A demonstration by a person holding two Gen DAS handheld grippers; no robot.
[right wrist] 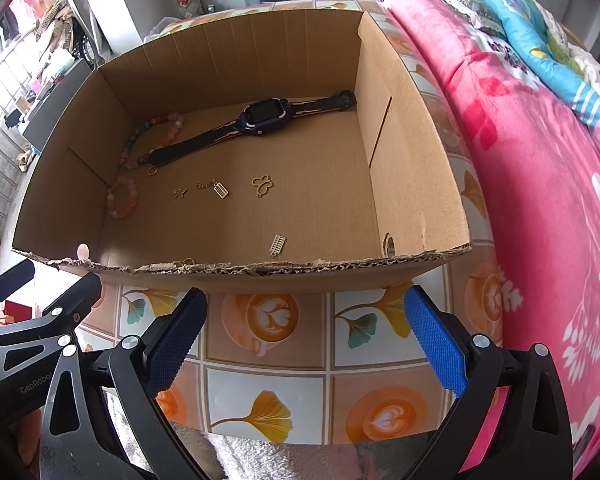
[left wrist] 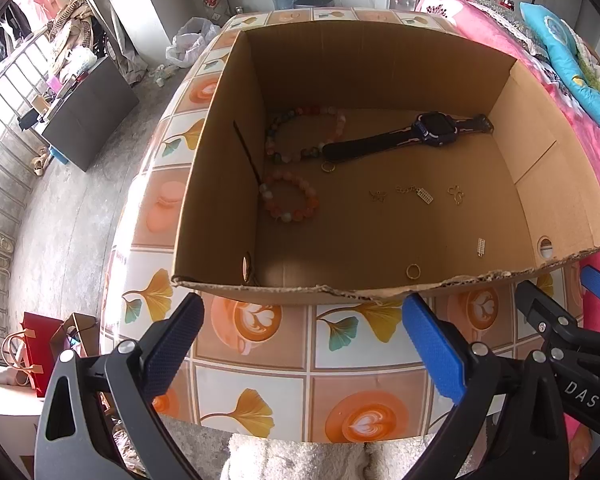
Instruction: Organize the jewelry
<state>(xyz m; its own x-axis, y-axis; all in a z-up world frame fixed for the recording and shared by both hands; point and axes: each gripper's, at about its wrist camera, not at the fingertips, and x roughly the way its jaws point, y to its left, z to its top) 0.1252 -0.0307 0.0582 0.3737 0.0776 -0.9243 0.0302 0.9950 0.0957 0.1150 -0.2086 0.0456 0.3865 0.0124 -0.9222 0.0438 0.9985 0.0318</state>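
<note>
- We hold both hand-held grippers, left (left wrist: 302, 344) and right (right wrist: 306, 340), spread and empty at the counter's (right wrist: 268, 392) near edge.
- Smartwatch (right wrist: 260, 118), bead bracelets (left wrist: 290, 198) and charms (right wrist: 262, 185) lie scattered in the cardboard box (right wrist: 416, 184).
- Sorting stage unclear.

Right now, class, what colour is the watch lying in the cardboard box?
The watch is dark purple with a black screen; the right wrist view shows it best.
</note>
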